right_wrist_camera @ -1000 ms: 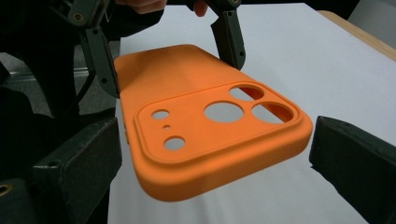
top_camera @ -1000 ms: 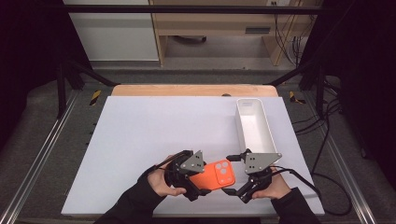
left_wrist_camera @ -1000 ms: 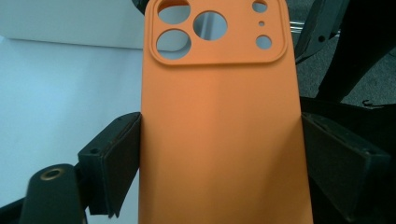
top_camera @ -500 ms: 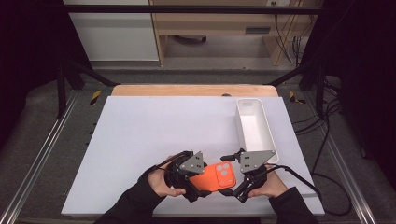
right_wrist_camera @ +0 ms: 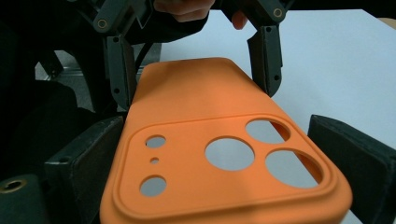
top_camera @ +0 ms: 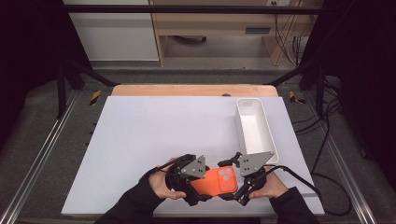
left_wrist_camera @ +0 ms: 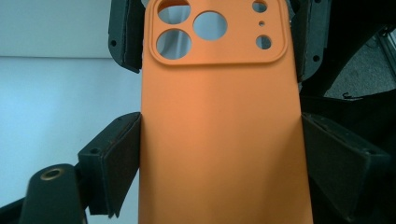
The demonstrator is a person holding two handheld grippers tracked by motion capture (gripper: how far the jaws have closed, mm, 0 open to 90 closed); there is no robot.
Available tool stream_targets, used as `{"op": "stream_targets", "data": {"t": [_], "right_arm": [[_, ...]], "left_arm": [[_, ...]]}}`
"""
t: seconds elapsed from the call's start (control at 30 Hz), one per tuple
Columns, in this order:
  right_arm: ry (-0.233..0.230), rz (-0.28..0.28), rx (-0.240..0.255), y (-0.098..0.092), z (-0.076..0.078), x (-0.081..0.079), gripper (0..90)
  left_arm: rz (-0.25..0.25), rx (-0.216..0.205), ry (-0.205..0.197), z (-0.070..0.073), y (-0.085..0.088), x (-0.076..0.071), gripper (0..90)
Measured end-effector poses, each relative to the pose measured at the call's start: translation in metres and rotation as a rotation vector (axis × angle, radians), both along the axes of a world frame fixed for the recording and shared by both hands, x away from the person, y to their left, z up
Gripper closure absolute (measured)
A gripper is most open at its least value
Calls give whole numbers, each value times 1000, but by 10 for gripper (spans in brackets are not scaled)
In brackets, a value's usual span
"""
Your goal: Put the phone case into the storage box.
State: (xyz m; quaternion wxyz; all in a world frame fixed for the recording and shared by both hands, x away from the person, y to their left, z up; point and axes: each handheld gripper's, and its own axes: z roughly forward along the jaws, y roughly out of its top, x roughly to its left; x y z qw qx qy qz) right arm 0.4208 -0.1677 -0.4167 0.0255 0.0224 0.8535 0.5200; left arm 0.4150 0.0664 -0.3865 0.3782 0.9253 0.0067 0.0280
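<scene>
White tabletop (top_camera: 154, 140), wood strip along far edge, dark floor and cables around. Orange phone case (top_camera: 215, 182) at 6 o'clock near front edge, camera cutouts toward 3 o'clock, held off the surface between both tools. Left gripper (top_camera: 200, 183) clamped on the plain end, jaws pressed to both long sides. Right gripper (top_camera: 236, 183) at the cutout end; one jaw touching, other showing a gap, grip uncertain. White tray (top_camera: 239, 126) at 2 o'clock, just beyond right gripper.
</scene>
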Motion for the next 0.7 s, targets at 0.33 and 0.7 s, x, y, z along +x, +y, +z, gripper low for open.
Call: {"op": "stream_targets", "data": {"t": [0.33, 0.7], "right_arm": [[-9, 37, 11, -1, 0, -1, 127], [-8, 52, 19, -1, 0, -1, 146]], "left_arm": [[-12, 0, -6, 0, 0, -1, 153], [-16, 1, -2, -1, 0, -1, 153]]}}
